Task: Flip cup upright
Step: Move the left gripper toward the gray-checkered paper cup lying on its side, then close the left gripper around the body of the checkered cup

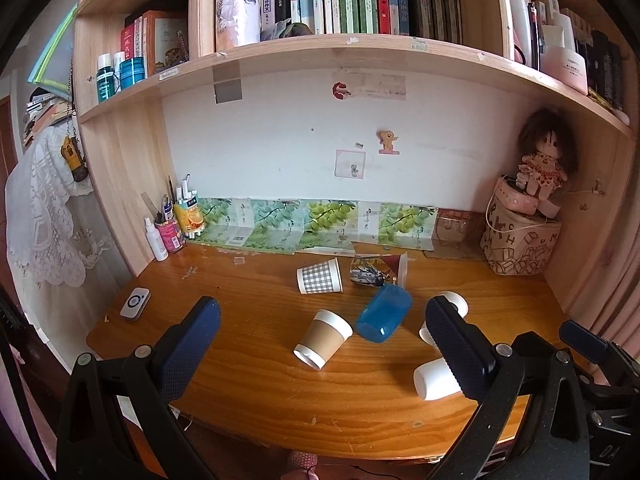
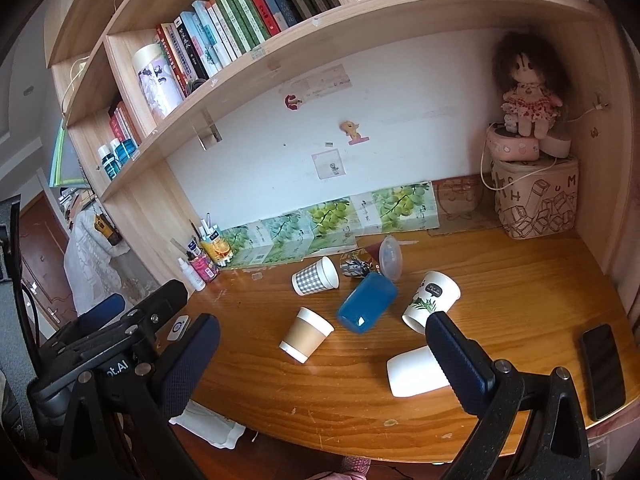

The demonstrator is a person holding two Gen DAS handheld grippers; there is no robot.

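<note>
Left wrist: blue cup (image 1: 383, 313) lies toppled, hollow.

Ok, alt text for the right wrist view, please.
Six cups lie tipped on a wooden desk: brown-sleeved cup, blue cup, checked cup, panda-print cup, plain white cup, printed clear-lidded cup. The open right claw holds nothing.

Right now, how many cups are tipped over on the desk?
5. The checked cup lies at the back, the brown cup in front of it, the blue cup in the middle, the panda cup to the right, and the white cup nearest.
</note>
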